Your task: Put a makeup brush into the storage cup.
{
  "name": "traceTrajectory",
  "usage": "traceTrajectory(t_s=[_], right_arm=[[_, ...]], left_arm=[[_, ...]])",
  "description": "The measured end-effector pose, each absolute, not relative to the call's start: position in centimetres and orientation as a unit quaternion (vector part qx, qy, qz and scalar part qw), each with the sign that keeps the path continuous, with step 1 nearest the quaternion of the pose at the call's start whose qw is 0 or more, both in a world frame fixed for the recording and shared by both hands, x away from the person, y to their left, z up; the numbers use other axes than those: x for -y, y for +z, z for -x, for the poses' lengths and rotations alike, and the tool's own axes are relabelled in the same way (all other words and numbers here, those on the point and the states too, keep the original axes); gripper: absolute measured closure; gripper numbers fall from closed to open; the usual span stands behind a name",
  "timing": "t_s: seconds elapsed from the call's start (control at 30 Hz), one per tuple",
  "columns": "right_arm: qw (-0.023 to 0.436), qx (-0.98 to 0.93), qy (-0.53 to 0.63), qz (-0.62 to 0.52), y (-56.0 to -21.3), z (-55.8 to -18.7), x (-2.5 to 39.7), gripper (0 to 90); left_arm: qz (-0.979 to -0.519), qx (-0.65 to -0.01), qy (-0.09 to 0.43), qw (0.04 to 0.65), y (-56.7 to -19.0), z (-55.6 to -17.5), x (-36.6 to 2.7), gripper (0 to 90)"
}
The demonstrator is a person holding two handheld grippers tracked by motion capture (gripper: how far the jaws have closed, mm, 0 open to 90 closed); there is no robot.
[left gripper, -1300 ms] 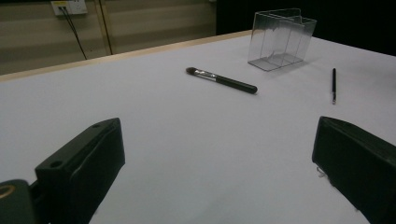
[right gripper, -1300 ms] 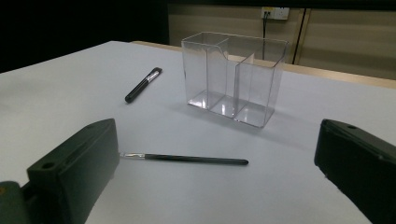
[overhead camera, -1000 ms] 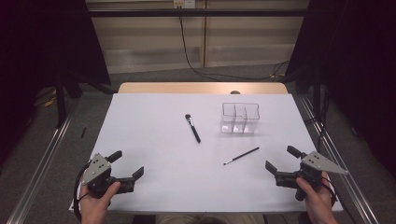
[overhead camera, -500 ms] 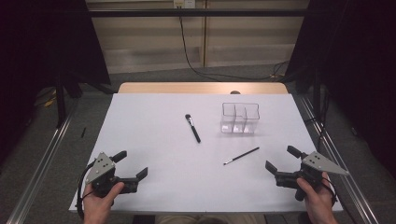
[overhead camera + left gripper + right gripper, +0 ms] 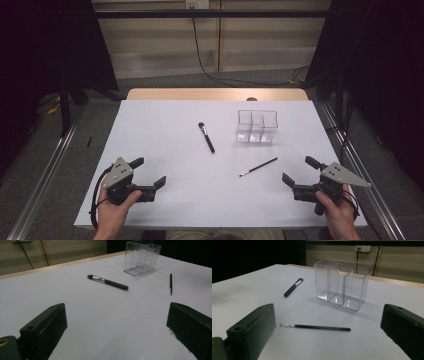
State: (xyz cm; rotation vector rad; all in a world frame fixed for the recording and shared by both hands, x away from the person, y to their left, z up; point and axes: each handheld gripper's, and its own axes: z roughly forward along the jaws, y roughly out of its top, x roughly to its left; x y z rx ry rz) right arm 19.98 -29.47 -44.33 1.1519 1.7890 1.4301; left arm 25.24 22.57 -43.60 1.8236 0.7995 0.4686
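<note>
A clear plastic organiser with three compartments stands empty on the white table, right of centre. A thick black makeup brush lies left of it. A thin black brush lies in front of it, nearer me. My left gripper rests open at the near left, held by a hand, with nothing between its jaws. At the near right my right gripper is open too, a short way right of the thin brush. The organiser and thick brush lie beyond it. The left gripper view shows the thick brush, thin brush and organiser.
The white sheet covers the table to a wooden far edge. Metal rails run along both sides of the table. A black cable hangs down the back wall.
My left gripper has shifted a little to the right along the near edge. The right gripper and the objects have stayed put.
</note>
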Motion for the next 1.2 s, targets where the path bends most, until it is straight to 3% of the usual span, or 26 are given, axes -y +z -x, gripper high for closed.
traceTrajectory(t_s=[1.2], right_arm=[[0.283,-0.671,0.537,-0.426,-44.3,-19.9,29.2,0.0]], left_arm=[[-0.778,-0.319,0.184,0.51,-42.5,-31.3,-17.6,3.7]])
